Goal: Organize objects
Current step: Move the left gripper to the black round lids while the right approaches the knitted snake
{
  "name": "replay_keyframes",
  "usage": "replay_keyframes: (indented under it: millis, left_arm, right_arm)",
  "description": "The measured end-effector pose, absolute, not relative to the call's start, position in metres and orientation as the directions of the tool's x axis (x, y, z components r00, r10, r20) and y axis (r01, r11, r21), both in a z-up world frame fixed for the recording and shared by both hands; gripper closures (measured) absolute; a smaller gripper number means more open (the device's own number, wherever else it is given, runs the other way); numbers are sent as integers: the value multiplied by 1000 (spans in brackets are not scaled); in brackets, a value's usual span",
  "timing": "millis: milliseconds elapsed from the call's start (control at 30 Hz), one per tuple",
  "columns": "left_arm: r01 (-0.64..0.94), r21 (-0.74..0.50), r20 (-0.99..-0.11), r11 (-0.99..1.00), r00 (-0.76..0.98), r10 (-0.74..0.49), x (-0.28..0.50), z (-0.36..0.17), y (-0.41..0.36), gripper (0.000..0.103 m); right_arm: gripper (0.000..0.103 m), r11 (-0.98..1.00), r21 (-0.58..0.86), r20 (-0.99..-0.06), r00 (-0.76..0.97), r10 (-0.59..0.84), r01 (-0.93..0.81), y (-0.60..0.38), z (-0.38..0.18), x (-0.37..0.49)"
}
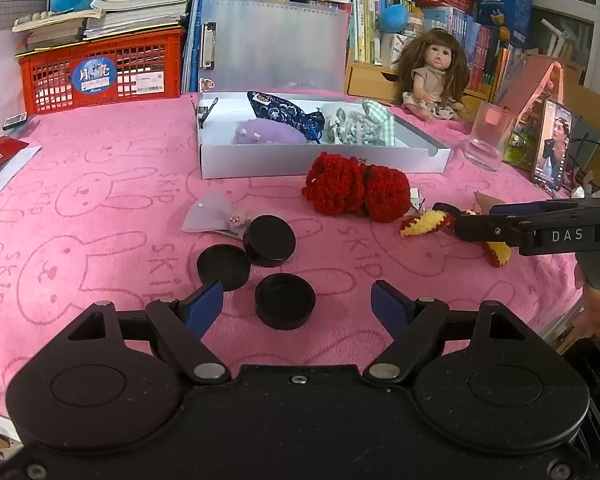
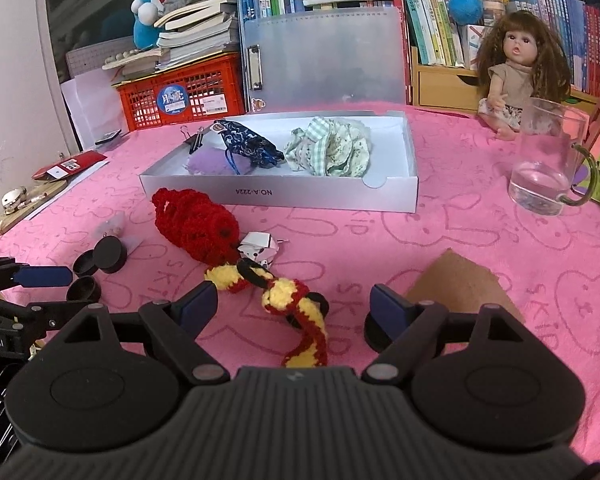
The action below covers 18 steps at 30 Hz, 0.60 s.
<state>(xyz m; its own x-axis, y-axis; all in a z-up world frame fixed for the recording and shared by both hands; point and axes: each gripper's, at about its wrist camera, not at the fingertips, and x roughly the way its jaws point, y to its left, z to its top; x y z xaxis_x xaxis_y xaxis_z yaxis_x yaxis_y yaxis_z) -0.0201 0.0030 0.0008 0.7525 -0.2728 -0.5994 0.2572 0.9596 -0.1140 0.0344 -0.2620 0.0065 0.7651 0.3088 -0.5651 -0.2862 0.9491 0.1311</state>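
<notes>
My left gripper (image 1: 296, 302) is open, its blue pads on either side of a small black round lid (image 1: 285, 301) on the pink cloth. Two more black round pieces (image 1: 269, 240) (image 1: 223, 266) lie just beyond. My right gripper (image 2: 290, 306) is open over a yellow-and-red crocheted strip (image 2: 296, 308) with a black ring. A red crocheted piece (image 1: 356, 188) (image 2: 196, 224) lies in front of the white box (image 1: 324, 164) (image 2: 280, 194), which holds a purple pouch, a dark blue pouch and green checked cloth. The right gripper shows in the left wrist view (image 1: 460, 228).
A glass mug (image 2: 548, 164) with water stands at the right, a doll (image 2: 516, 68) behind it. A phone (image 1: 552, 146) stands at the right edge. A brown card (image 2: 456, 284), a small white folded paper box (image 2: 258, 248), a clear bag (image 1: 212, 214), a red crate (image 1: 100, 72).
</notes>
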Motion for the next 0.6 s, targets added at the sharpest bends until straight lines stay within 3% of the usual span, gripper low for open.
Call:
replay_keyframes:
  millis: [467, 600]
  left_arm:
    - [255, -110, -596, 961, 757, -269, -21, -3, 1, 25]
    - [245, -107, -589, 964, 765, -260, -23, -3, 2, 33]
  right_arm:
    - [14, 950, 125, -556, 772, 307, -288, -258, 3, 34]
    - [16, 949, 115, -546, 779, 307, -294, -255, 4, 32]
